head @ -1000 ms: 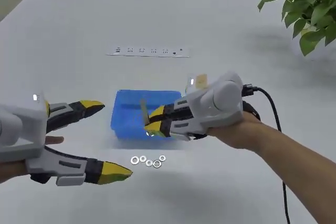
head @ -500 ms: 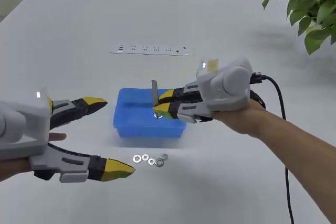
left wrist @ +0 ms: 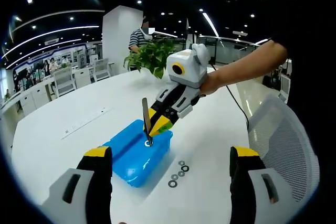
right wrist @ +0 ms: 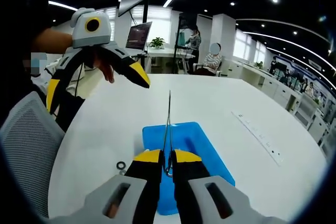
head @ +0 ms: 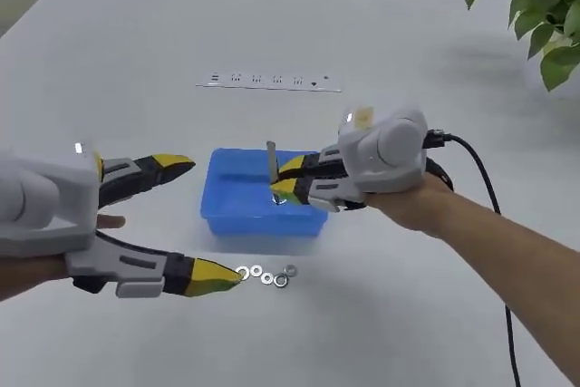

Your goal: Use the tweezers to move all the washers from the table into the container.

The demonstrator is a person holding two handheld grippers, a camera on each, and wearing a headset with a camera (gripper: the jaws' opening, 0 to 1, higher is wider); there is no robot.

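Observation:
The blue container [head: 237,208] sits mid-table. Over it my right gripper [head: 292,182] is shut on the metal tweezers [head: 271,162], which stand nearly upright. A small washer [left wrist: 148,143] shows at their lower tips, just above the container [left wrist: 131,156]. Several washers [head: 267,275] lie in a short row on the table in front of the container. My left gripper [head: 198,221] is open wide at the left, its lower jaw tip almost touching that row. From the right gripper view, the tweezers [right wrist: 168,114] rise between shut jaws above the container [right wrist: 194,140], with the washers [right wrist: 121,167] at the left.
A white power strip [head: 270,82] lies farther back on the white table [head: 408,314]. A green plant [head: 544,6] stands at the far right corner. A black cable [head: 480,197] trails from the right gripper over the arm.
My right gripper has risen from beside the washers and moved over the container, and the tweezers have turned upright. The left gripper's lower jaw has come nearer the washer row.

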